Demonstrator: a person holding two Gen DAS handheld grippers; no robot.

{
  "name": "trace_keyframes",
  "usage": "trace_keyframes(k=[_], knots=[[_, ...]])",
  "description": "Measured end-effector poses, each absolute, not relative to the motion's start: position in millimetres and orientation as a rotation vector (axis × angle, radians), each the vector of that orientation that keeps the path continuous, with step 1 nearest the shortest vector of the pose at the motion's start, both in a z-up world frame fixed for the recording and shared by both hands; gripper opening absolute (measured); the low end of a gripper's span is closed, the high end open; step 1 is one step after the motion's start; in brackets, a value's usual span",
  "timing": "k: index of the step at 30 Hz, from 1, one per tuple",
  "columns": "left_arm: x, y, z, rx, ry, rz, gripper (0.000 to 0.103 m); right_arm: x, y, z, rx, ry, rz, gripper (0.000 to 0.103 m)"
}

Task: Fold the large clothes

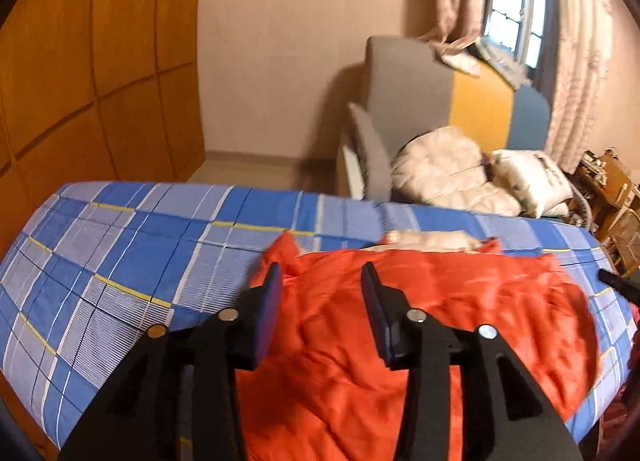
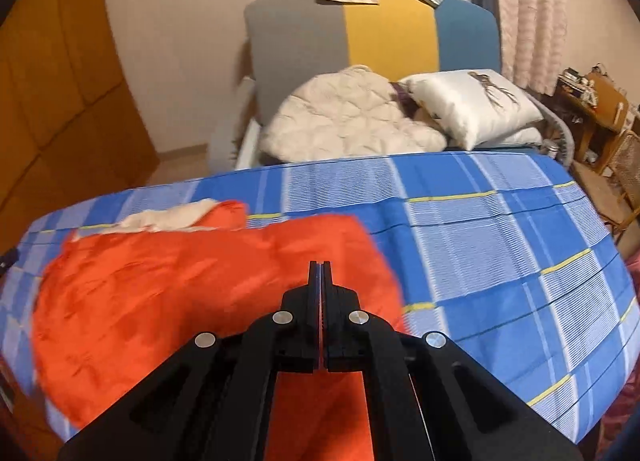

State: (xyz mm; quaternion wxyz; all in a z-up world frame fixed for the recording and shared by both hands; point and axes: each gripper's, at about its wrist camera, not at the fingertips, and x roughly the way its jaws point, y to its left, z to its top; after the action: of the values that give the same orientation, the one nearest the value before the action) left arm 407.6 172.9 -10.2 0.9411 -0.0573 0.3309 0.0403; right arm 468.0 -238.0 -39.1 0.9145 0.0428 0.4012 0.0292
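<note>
The left gripper point(image 1: 322, 281) hangs with its fingers spread apart above the orange garment point(image 1: 420, 321), holding nothing. The right gripper point(image 2: 320, 281) has its fingers pressed together, with a thin strip of orange cloth showing between them. The garment point(image 2: 180, 281) lies on the blue checked bedsheet point(image 2: 500, 241).

The left wrist camera looks forward and down along its fingers, close over the bed point(image 1: 120, 261); the right wrist camera faces the same way from further right; both share the orange garment point(image 1: 440, 301) point(image 2: 160, 281) and the armchair point(image 1: 404, 81) point(image 2: 296, 41) beyond.
</note>
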Motion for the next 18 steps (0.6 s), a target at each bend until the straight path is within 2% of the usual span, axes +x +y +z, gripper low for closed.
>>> trace_keyframes(k=[1, 2, 3, 4, 5, 18], knots=[[402.5, 167.2, -7.2, -0.118, 0.666, 0.066, 0.043, 463.9, -235.4, -39.5, 0.096, 0.83, 0.074, 0.0], [396.6, 159.9, -3.7, -0.118, 0.657, 0.05, 0.044, 456.6, -230.4, -40.2, 0.098, 0.831, 0.088, 0.007], [391.7, 153.1, -0.7, -0.115, 0.647, 0.04, 0.044, 449.9, -225.9, -40.9, 0.097, 0.83, 0.095, 0.02], [388.2, 148.3, 1.5, -0.115, 0.639, 0.03, 0.044, 443.4, -222.0, -41.9, 0.1, 0.83, 0.105, 0.028], [383.5, 142.7, 3.9, -0.116, 0.631, 0.018, 0.044, 437.9, -219.0, -42.3, 0.102, 0.827, 0.113, 0.04], [369.6, 96.5, -0.2, -0.079, 0.645, -0.069, 0.045, 414.8, -214.6, -59.8, 0.072, 0.855, 0.09, 0.041]])
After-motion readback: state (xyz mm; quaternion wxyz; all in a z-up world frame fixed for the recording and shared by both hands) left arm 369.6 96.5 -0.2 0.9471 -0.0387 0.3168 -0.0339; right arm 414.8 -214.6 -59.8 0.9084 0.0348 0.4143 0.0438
